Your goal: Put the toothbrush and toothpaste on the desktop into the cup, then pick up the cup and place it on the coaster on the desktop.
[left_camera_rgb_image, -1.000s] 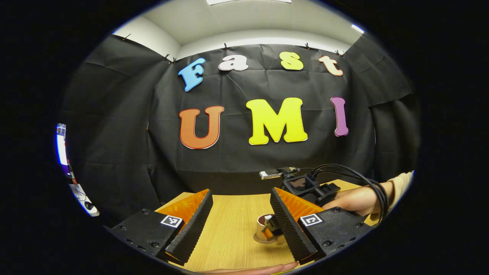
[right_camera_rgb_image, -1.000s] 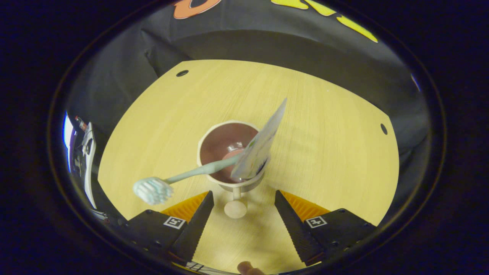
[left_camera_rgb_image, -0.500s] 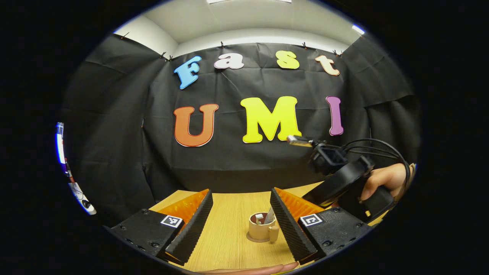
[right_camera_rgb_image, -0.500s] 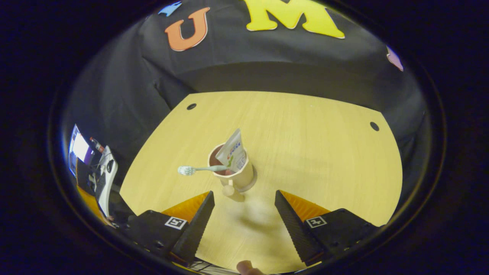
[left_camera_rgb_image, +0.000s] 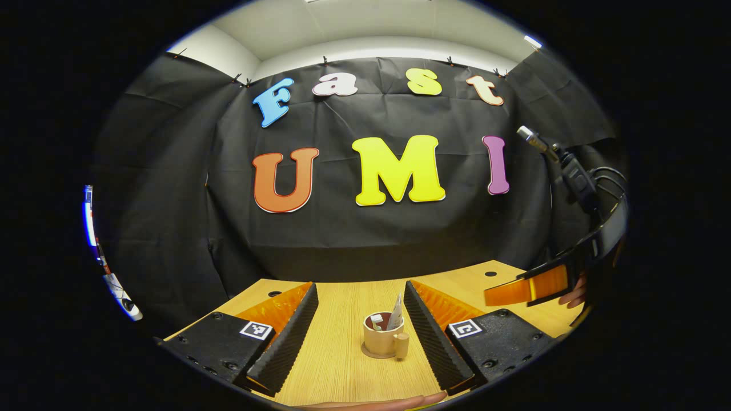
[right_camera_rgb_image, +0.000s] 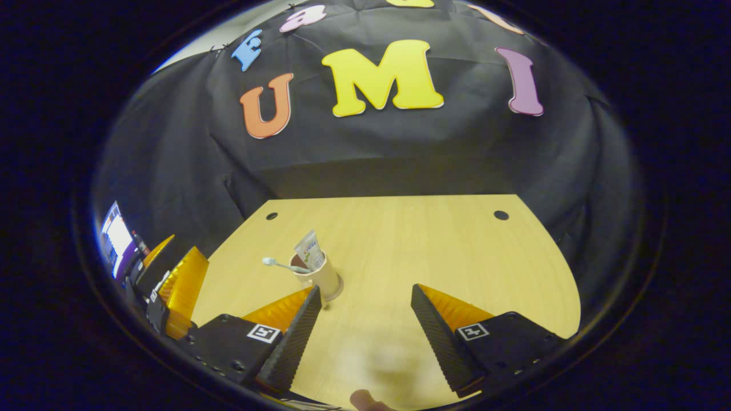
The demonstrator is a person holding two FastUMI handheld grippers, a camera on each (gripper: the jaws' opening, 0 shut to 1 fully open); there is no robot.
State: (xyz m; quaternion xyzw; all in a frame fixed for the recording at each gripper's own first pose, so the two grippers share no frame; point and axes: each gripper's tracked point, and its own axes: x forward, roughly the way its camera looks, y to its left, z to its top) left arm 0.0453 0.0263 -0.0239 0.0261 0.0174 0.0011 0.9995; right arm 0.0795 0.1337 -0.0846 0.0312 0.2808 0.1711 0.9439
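Note:
A tan cup point(left_camera_rgb_image: 381, 341) with a side handle stands upright on a round coaster point(left_camera_rgb_image: 368, 355) on the wooden desktop point(left_camera_rgb_image: 342, 371). A toothbrush point(left_camera_rgb_image: 376, 321) and a toothpaste tube point(left_camera_rgb_image: 395, 314) lean inside it. My left gripper point(left_camera_rgb_image: 360, 291) is open, and the cup sits farther off between its fingers. In the right gripper view the cup point(right_camera_rgb_image: 321, 275), toothbrush point(right_camera_rgb_image: 276, 264), tube point(right_camera_rgb_image: 308, 251) and coaster point(right_camera_rgb_image: 338, 289) lie ahead to the left. My right gripper point(right_camera_rgb_image: 365, 292) is open and holds nothing, well back from the cup.
The right gripper point(left_camera_rgb_image: 528, 288) and the hand point(left_camera_rgb_image: 574, 297) holding it hang above the table's right side. The left gripper point(right_camera_rgb_image: 177, 282) shows at the table's left edge. Two cable holes point(right_camera_rgb_image: 272, 216) point(right_camera_rgb_image: 501, 215) mark the far corners. A screen point(right_camera_rgb_image: 117, 237) glows beyond the left edge.
My right gripper has pulled back and up, away from the cup, which now looks much smaller. The cup stays standing on the coaster. My left gripper has barely moved.

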